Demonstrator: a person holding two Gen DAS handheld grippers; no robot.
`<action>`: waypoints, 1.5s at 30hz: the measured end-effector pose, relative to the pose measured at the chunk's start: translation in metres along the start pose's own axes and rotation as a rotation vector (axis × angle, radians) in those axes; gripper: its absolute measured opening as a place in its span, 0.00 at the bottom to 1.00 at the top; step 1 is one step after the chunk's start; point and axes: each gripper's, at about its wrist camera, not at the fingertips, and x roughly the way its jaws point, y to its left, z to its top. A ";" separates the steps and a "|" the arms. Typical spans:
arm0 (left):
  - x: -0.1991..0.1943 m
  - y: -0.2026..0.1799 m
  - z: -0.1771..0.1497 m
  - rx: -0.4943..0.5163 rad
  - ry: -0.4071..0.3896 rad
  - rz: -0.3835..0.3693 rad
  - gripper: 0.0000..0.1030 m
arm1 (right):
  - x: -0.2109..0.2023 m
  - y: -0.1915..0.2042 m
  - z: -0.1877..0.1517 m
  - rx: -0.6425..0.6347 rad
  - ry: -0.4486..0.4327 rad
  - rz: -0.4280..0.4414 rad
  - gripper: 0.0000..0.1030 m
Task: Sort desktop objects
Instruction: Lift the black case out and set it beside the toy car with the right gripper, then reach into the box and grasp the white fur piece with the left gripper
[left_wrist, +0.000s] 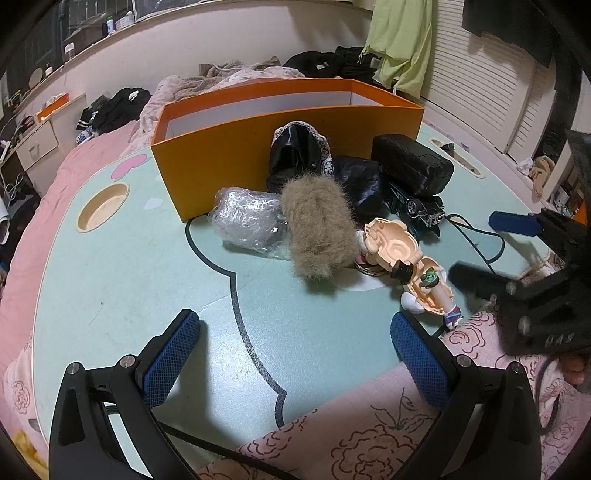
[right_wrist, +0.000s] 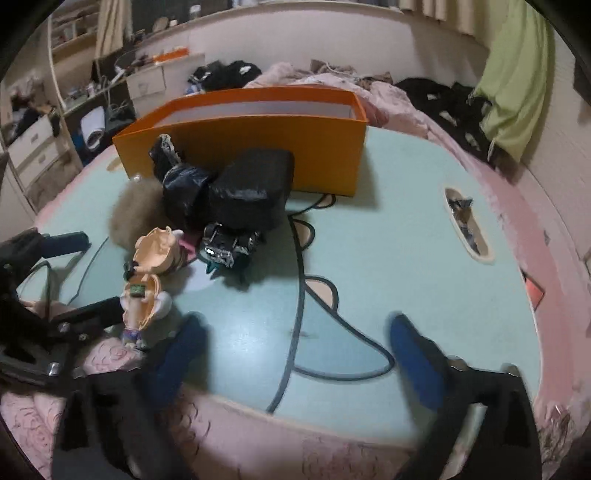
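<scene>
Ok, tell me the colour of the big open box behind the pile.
Orange outside, white inside: the box shows best in the left wrist view.

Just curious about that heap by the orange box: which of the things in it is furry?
The tan fluffy bundle, lying between the clear plastic-wrapped packet and the peach toy figures. The others look glossy or hard.

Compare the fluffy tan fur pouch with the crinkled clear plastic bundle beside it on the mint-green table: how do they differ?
The fluffy tan fur pouch is opaque and shaggy; the crinkled clear plastic bundle is glossy and see-through. The pouch looks larger and lies lengthwise toward the camera; the bundle is a lower, rounder lump. The bundle lies nearer the orange box's front corner; the pouch lies next to the peach toy figure. Both rest on the table, outside the box, untouched by either gripper.
</scene>
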 end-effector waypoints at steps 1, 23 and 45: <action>-0.001 0.001 0.000 0.000 -0.001 0.001 1.00 | 0.002 -0.001 0.000 -0.003 -0.005 0.002 1.00; -0.053 0.003 0.018 -0.052 -0.138 -0.024 0.97 | -0.003 -0.004 -0.003 0.002 -0.025 0.004 1.00; 0.086 0.034 0.162 -0.270 0.495 -0.168 0.63 | -0.006 -0.003 0.001 0.004 -0.035 0.012 1.00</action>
